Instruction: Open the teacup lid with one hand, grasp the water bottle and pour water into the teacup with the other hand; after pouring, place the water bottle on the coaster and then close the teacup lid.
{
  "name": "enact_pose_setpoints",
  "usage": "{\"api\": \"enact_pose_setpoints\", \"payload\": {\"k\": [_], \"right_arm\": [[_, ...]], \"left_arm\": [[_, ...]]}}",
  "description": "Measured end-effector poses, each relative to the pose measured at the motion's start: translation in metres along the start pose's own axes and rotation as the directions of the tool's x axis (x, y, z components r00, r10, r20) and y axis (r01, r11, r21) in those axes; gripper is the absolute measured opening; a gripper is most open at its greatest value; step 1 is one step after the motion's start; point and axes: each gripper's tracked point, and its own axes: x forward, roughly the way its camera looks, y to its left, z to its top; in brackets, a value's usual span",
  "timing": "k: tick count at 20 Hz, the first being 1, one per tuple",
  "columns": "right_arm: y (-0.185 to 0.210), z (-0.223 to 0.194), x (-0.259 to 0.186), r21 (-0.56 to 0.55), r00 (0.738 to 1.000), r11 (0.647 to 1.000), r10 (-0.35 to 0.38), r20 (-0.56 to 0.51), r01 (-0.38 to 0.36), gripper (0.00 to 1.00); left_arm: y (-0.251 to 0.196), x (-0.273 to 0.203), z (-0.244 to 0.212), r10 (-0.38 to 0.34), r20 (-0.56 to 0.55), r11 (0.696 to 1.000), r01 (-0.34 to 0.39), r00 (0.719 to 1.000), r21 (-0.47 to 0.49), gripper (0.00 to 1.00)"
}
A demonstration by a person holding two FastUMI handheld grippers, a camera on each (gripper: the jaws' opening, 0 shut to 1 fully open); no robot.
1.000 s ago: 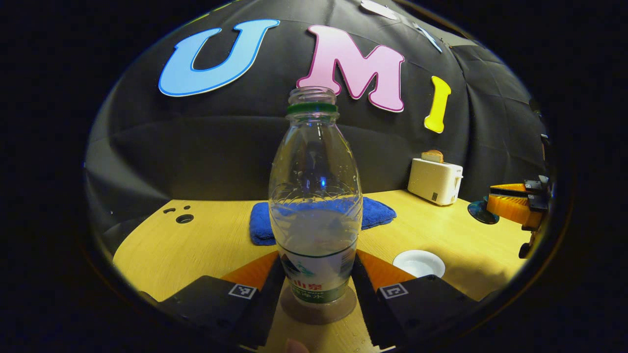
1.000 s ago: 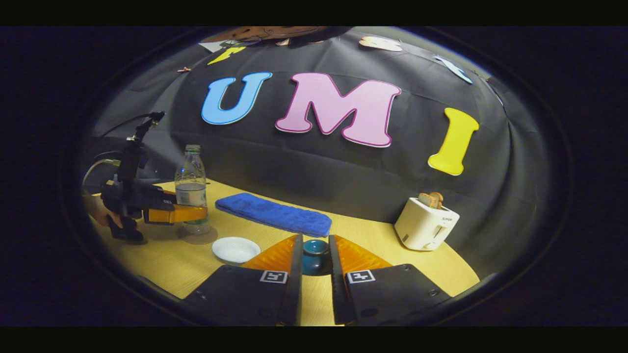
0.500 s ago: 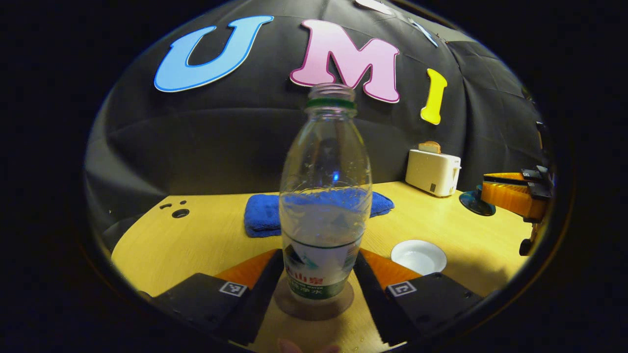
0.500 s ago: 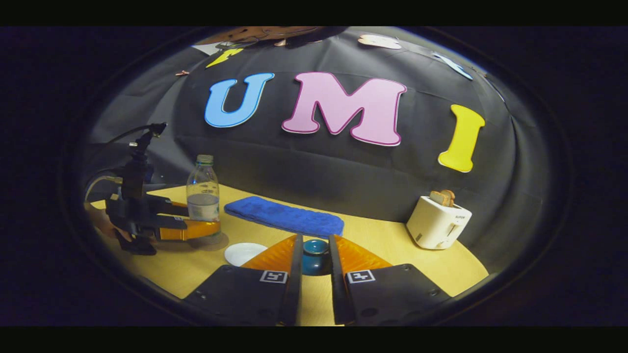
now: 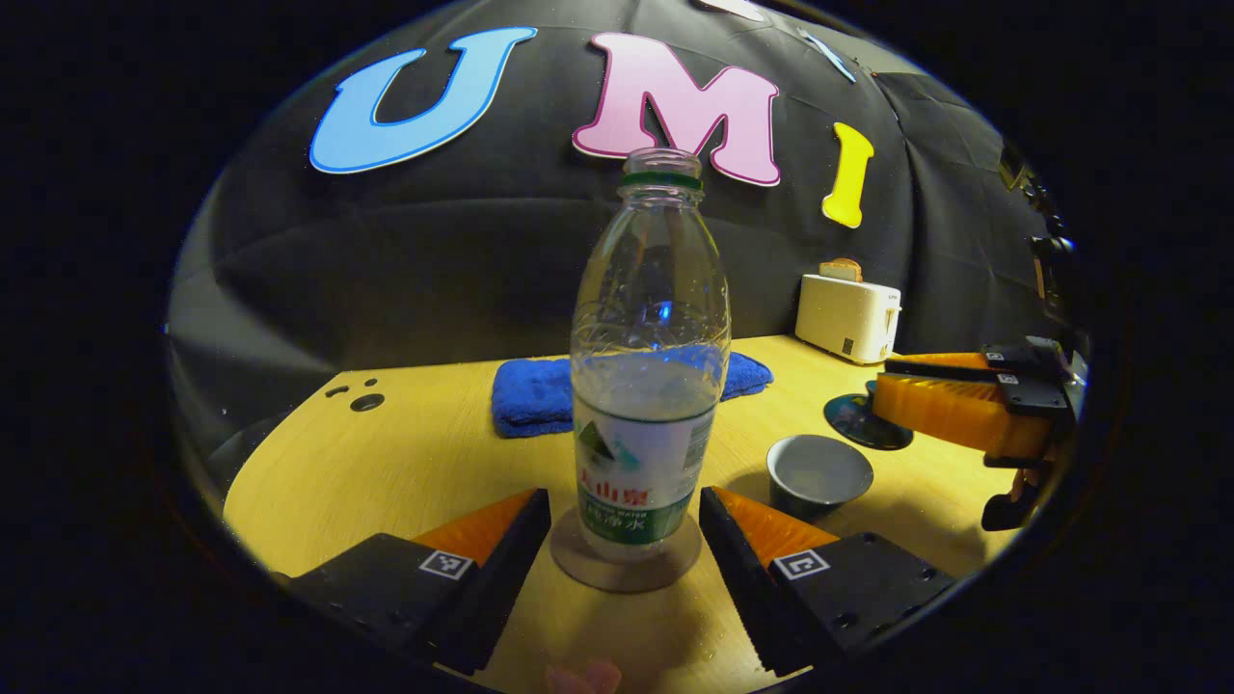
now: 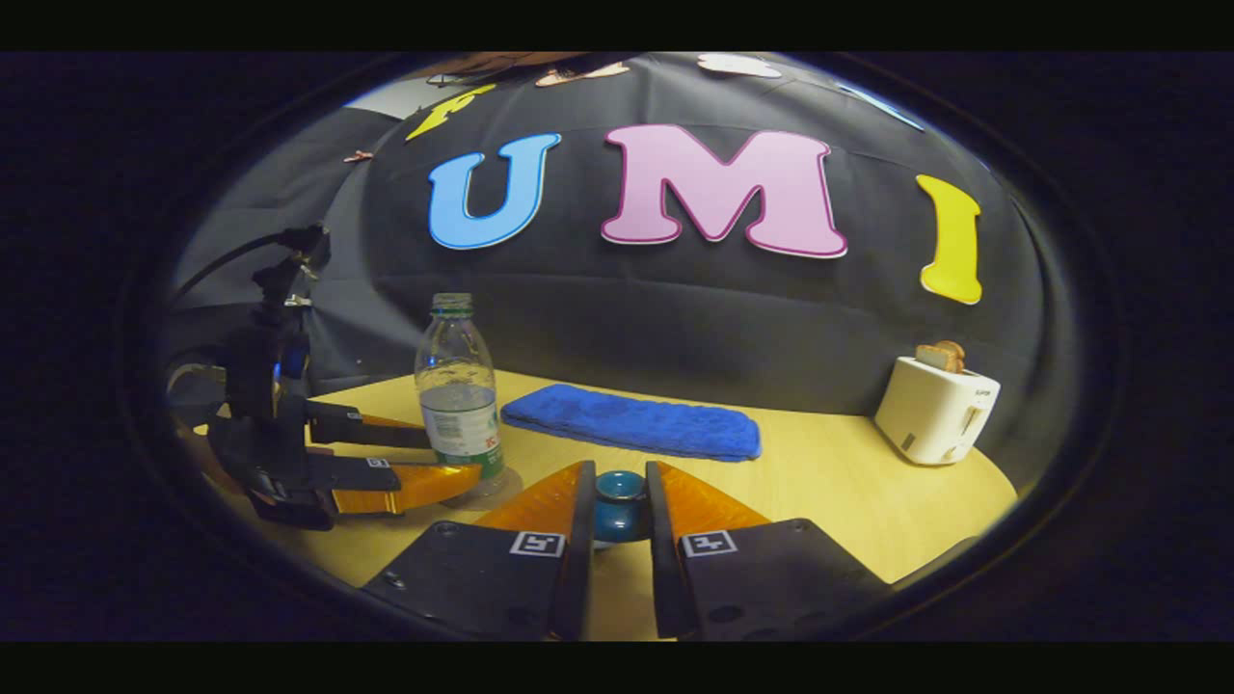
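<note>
The clear water bottle (image 5: 648, 386), part full and uncapped, stands upright on the round coaster (image 5: 625, 569). My left gripper (image 5: 625, 496) is open, one finger on each side of the bottle's base with a gap on both sides. The teacup (image 5: 819, 472) sits uncovered to the bottle's right. Just beyond it, my right gripper (image 5: 892, 400) holds the dark teal lid (image 5: 861, 424) low over the table. In the right gripper view, my right gripper (image 6: 620, 472) is shut on the lid's knob (image 6: 620, 501); the bottle (image 6: 460, 395) and left gripper (image 6: 448, 458) are at left.
A folded blue towel (image 5: 540, 397) lies behind the bottle near the back wall. A white toaster (image 5: 848, 316) with bread in it stands at the back right. Small holes (image 5: 364, 402) mark the wooden table (image 5: 405, 463) at the far left.
My left gripper has let go of the bottle, which now stands free on the coaster, and has drawn back a little. My right gripper has moved nearer the cup with the lid.
</note>
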Motion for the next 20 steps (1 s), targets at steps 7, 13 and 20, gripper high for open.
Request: {"api": "enact_pose_setpoints", "payload": {"k": [7, 13, 20], "right_arm": [[0.013, -0.021, 0.017, -0.004, 0.999, 1.000, 0.021, -0.042, -0.021, 0.24], [0.013, -0.033, 0.019, -0.013, 0.998, 1.000, 0.009, -0.068, -0.010, 0.34], [0.014, -0.031, 0.018, -0.021, 0.998, 1.000, 0.014, -0.057, -0.015, 0.77]], "left_arm": [[0.002, -0.010, -0.003, 0.013, -0.007, 1.000, -0.014, 1.000, -0.014, 0.97], [0.003, -0.014, -0.001, 0.008, -0.002, 1.000, -0.008, 1.000, 0.006, 0.97], [0.008, -0.021, 0.007, 0.038, 0.015, 0.999, -0.038, 0.999, 0.038, 0.97]]}}
